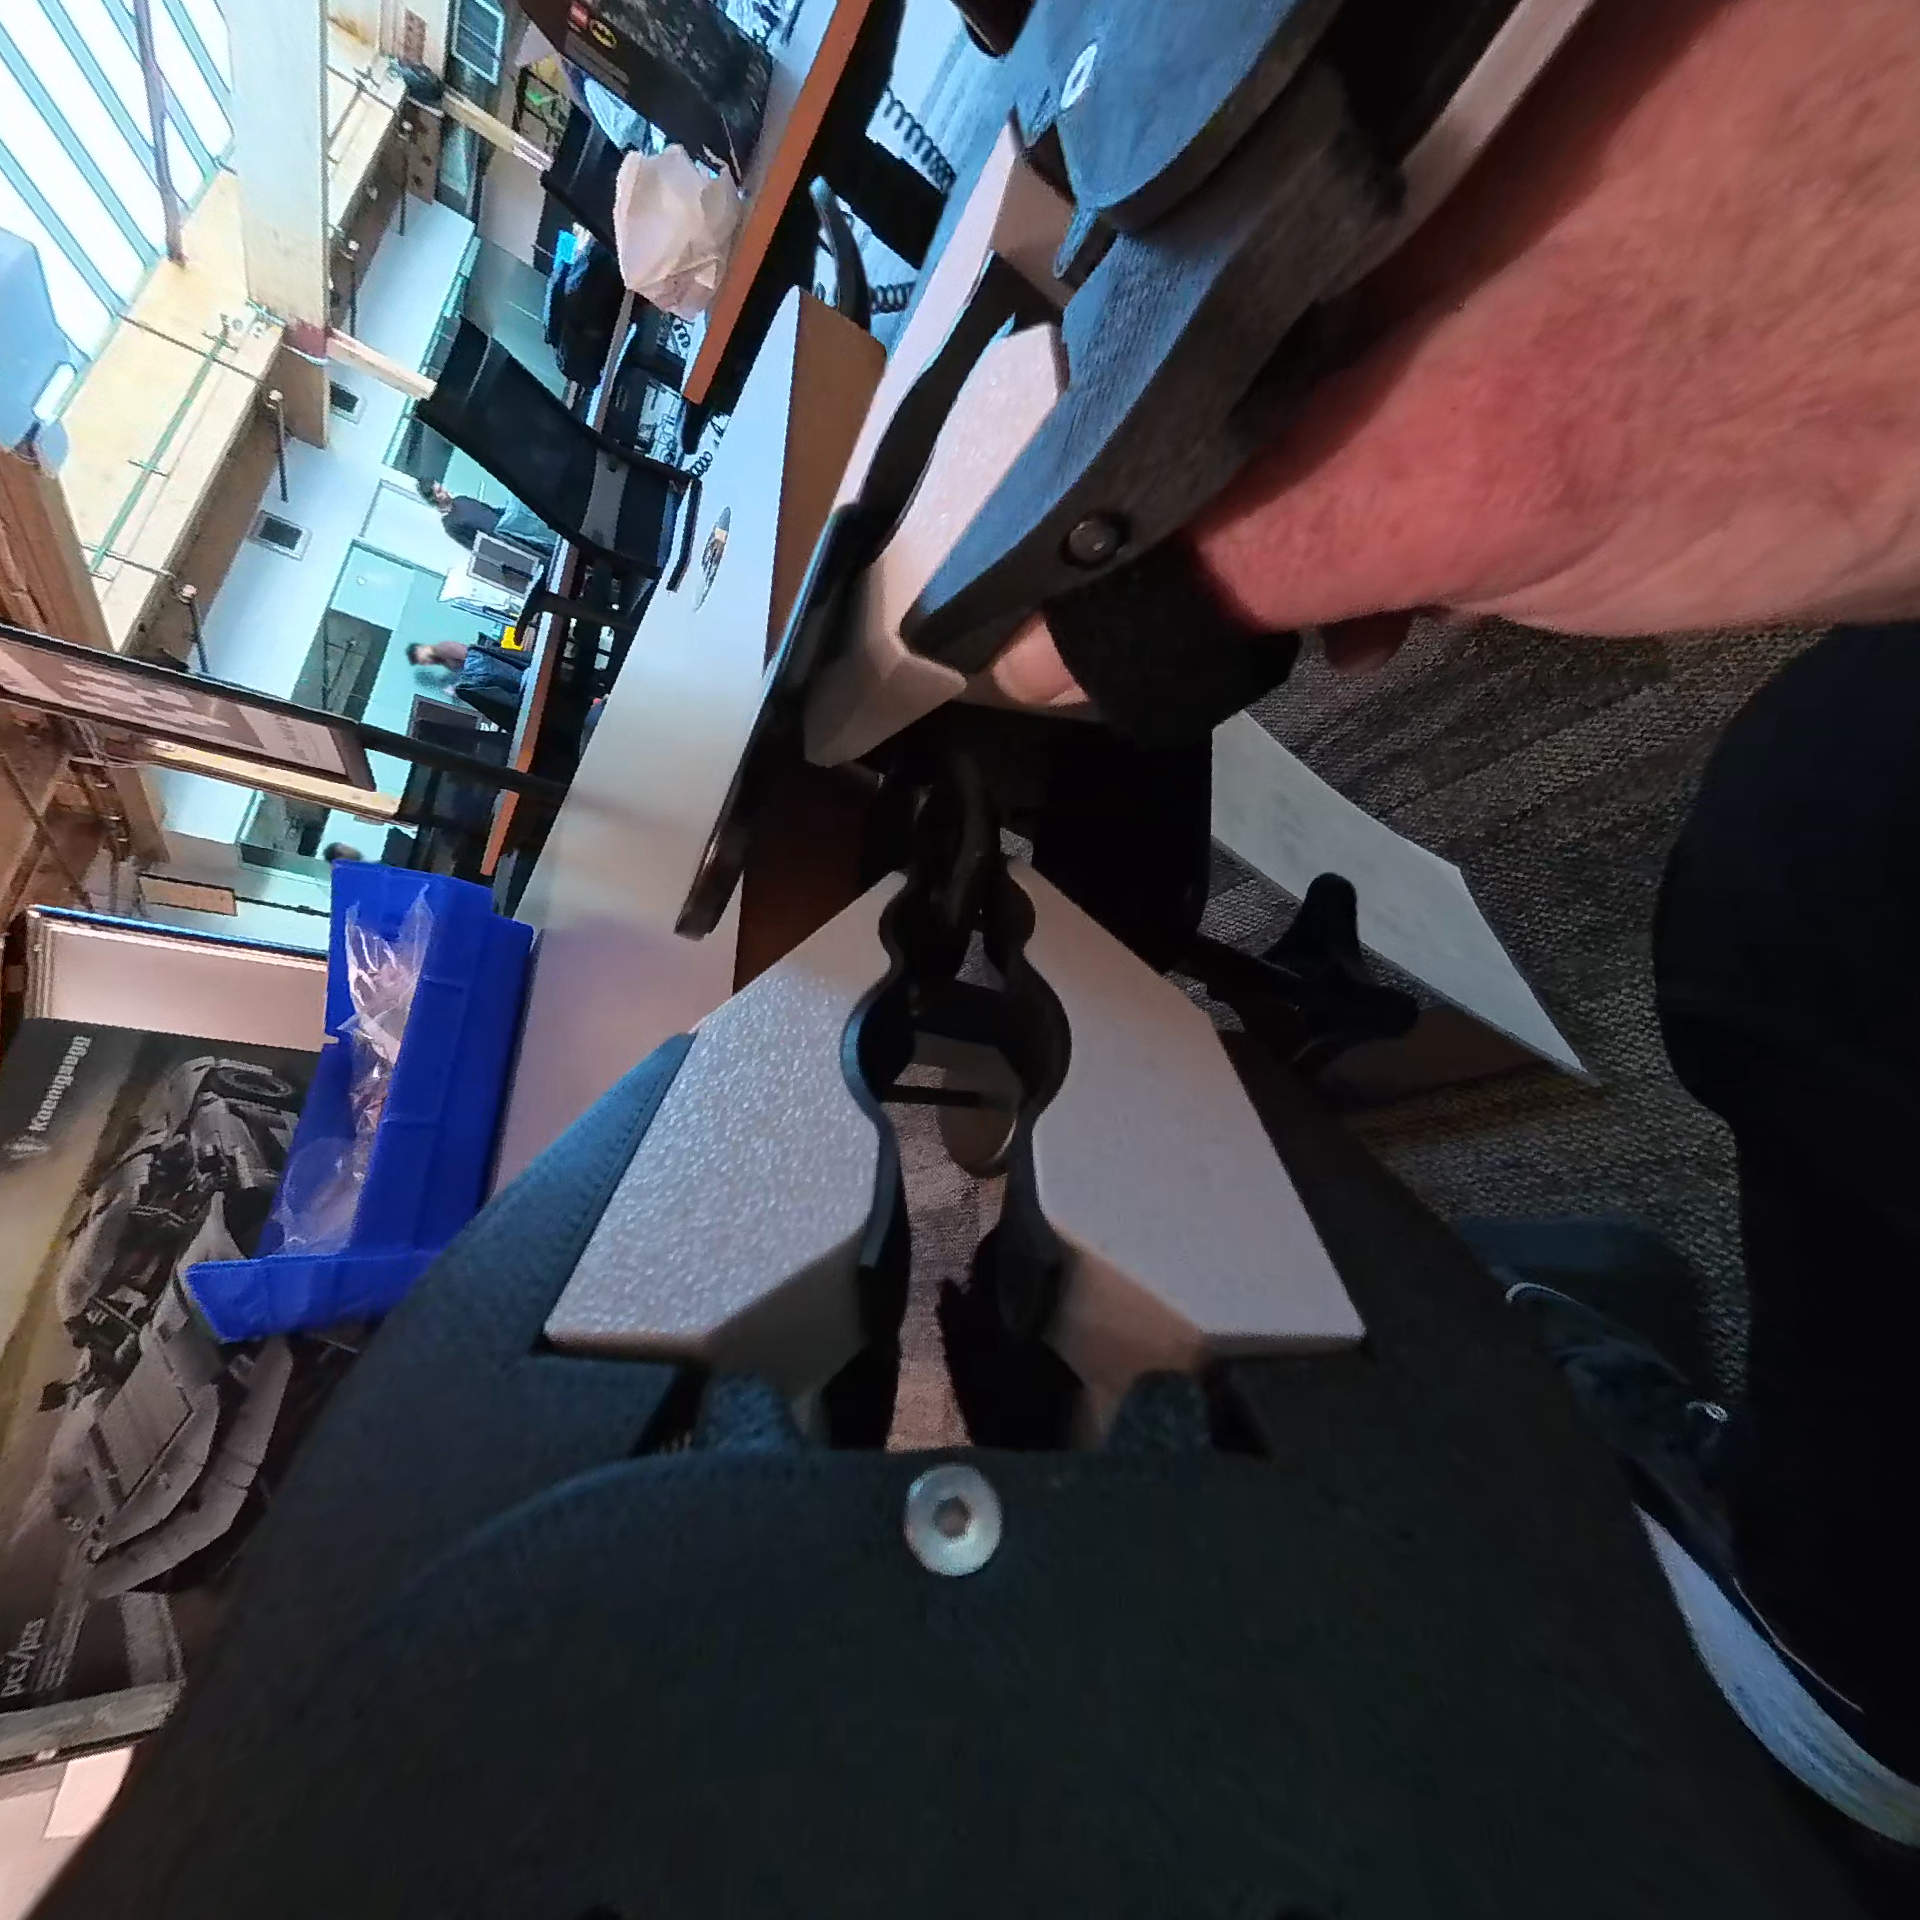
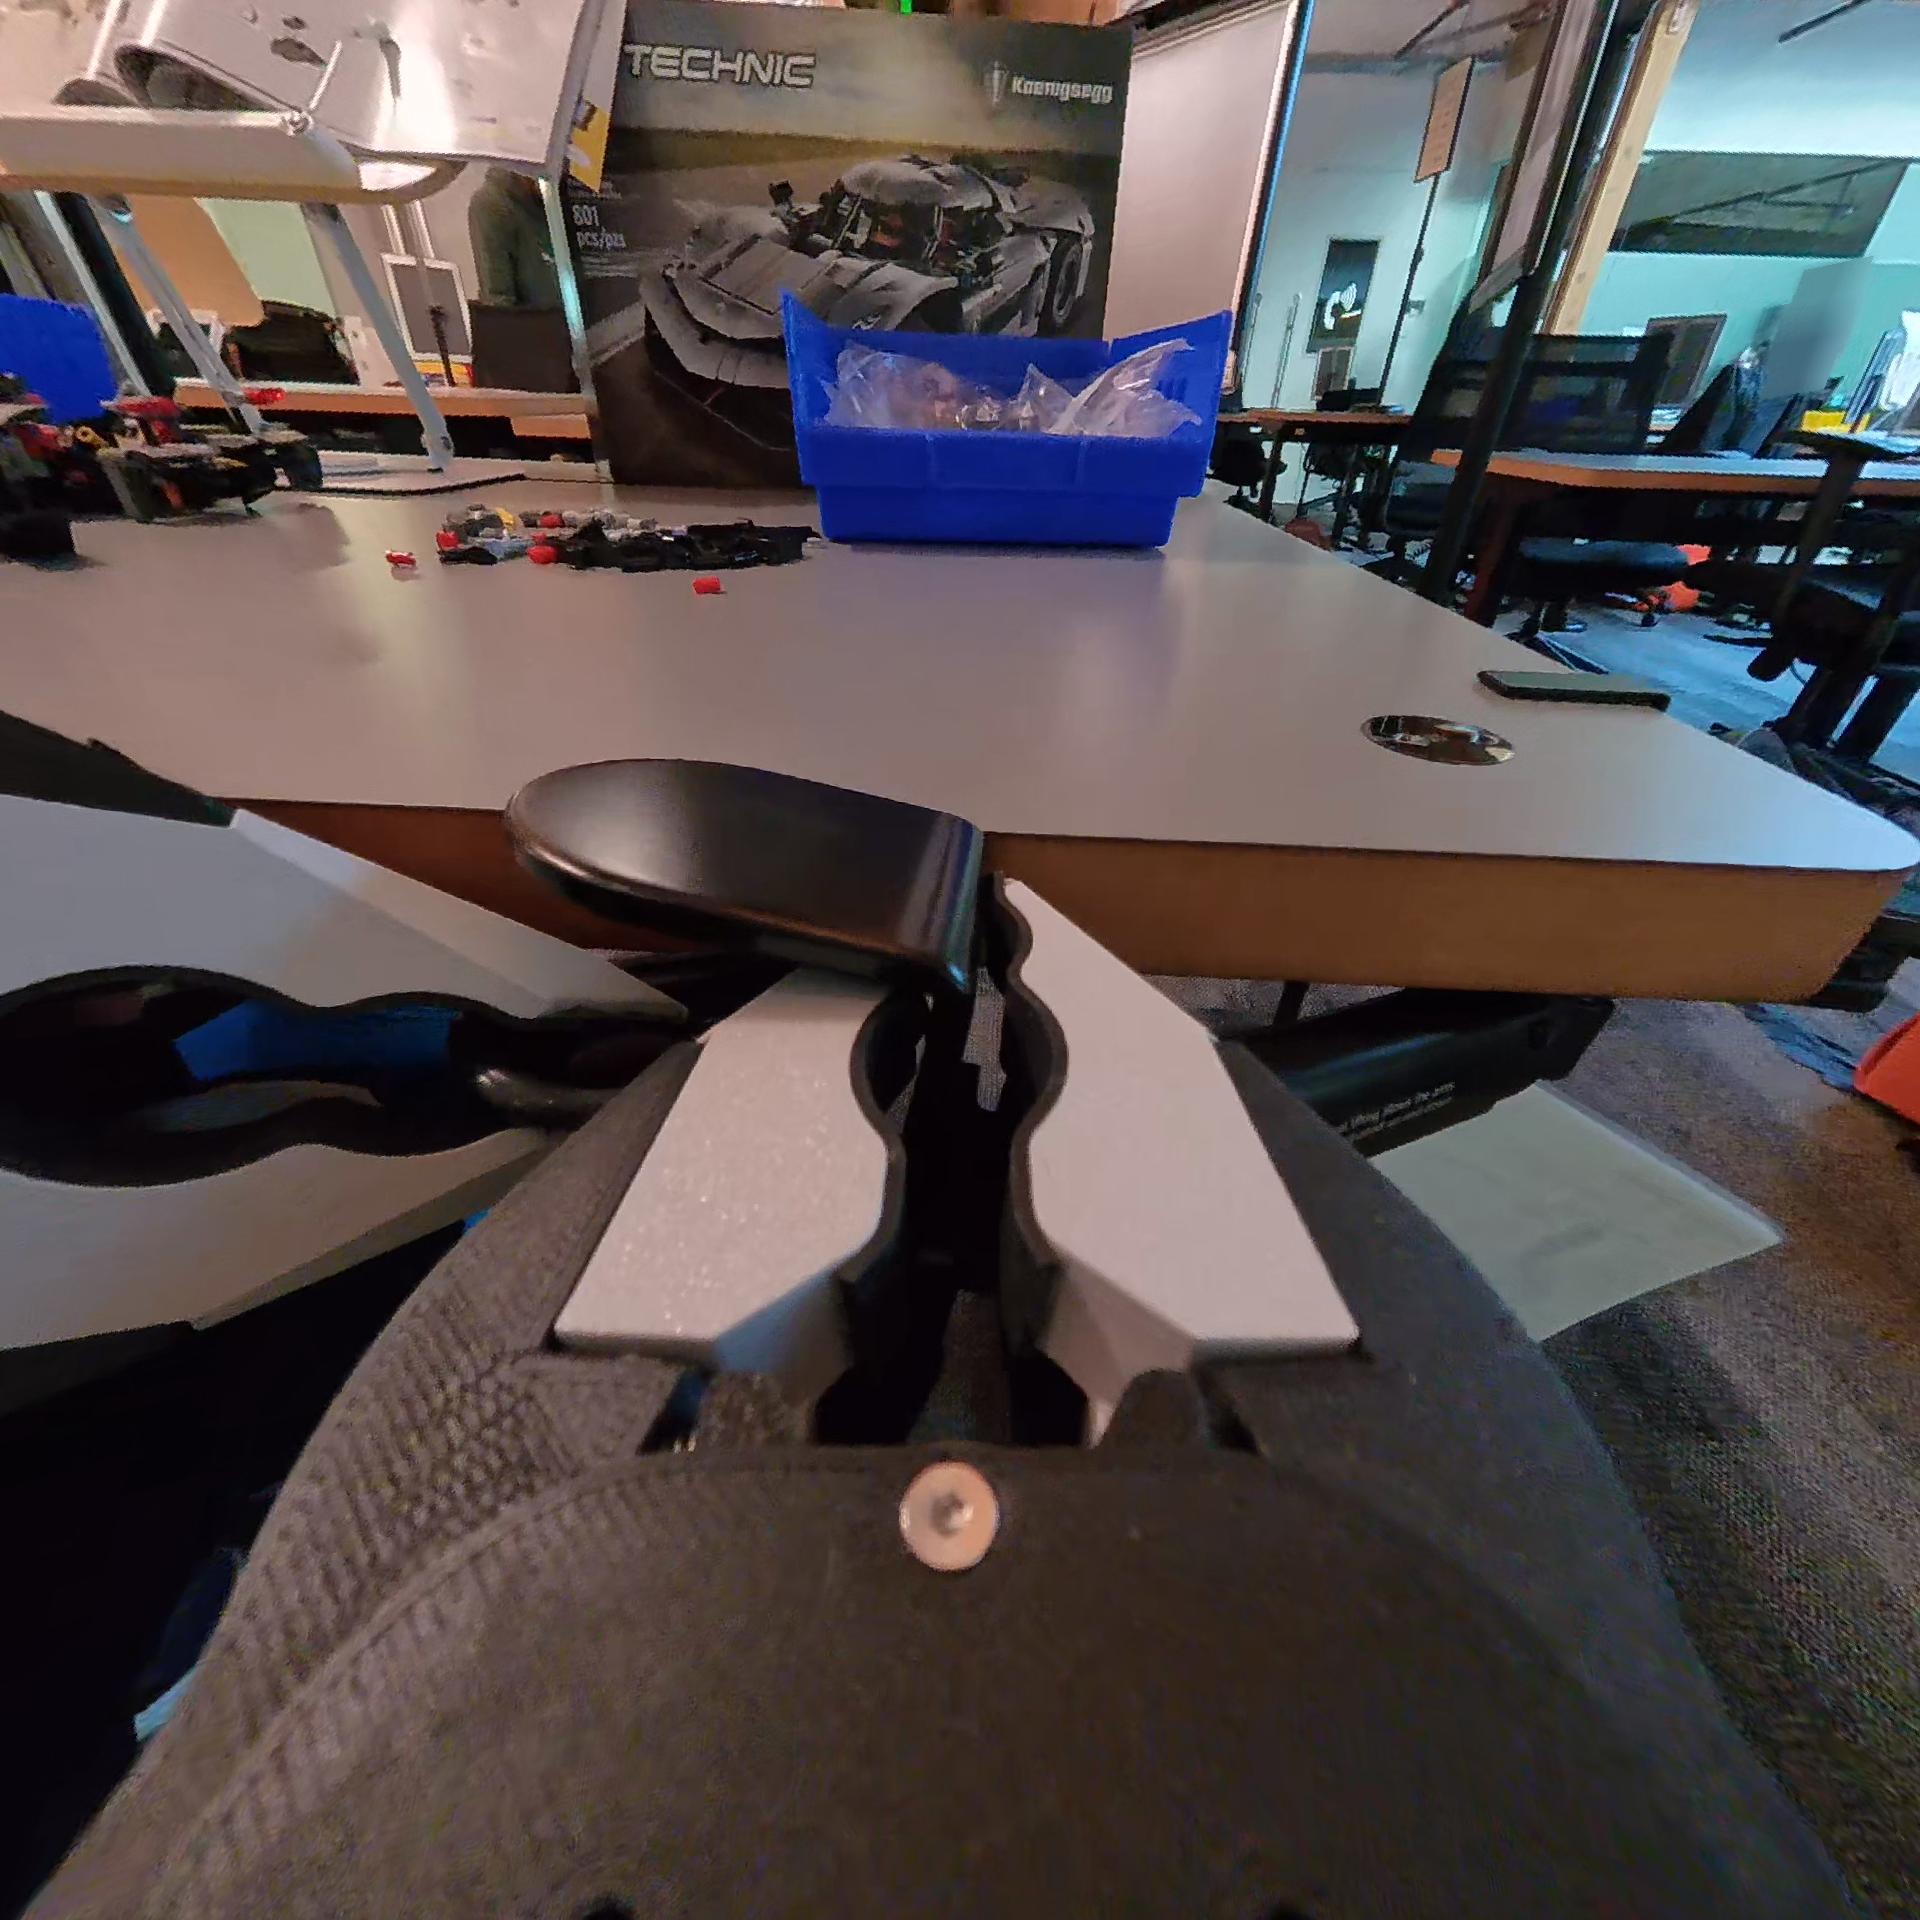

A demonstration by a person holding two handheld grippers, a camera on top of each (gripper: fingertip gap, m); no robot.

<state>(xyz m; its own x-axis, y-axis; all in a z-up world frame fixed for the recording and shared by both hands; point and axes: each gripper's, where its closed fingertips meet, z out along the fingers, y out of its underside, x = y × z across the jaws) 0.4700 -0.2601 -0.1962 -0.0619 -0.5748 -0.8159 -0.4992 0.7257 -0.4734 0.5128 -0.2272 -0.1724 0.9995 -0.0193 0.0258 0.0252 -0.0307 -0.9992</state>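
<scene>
Grey laminate table [image 2: 935, 665], seen from below its edge level; both grippers are held low, in front of it, over carpet [image 2: 1662, 1351].

Right gripper [image 2: 989, 914]: jaws drawn narrow, almost closed. A black armrest [image 2: 727, 852] is met at the tip of its left-hand finger. Whether the pad's edge is nipped or merely touched cannot be told.

Left gripper [image 1: 951, 904]: rolled on its side, jaws equally narrow, nothing seen between them. Dark chair parts and carpet lie beyond. It is pointed towards the right gripper, which is gripped by a hand [image 1: 1558, 364] just above it.

The low, closed posture is judged a resting carry, not a reach: nothing on the table is near either tip.

On the table, well apart from both: a blue bin [image 2: 997, 488] with clear bags corralled inside, probably so that small parts are kept together. A model-car box [image 2: 862, 208] is stood upright behind it. Loose bricks [image 2: 623, 545] are spread flat to the bin's left, likely for sorting.
</scene>
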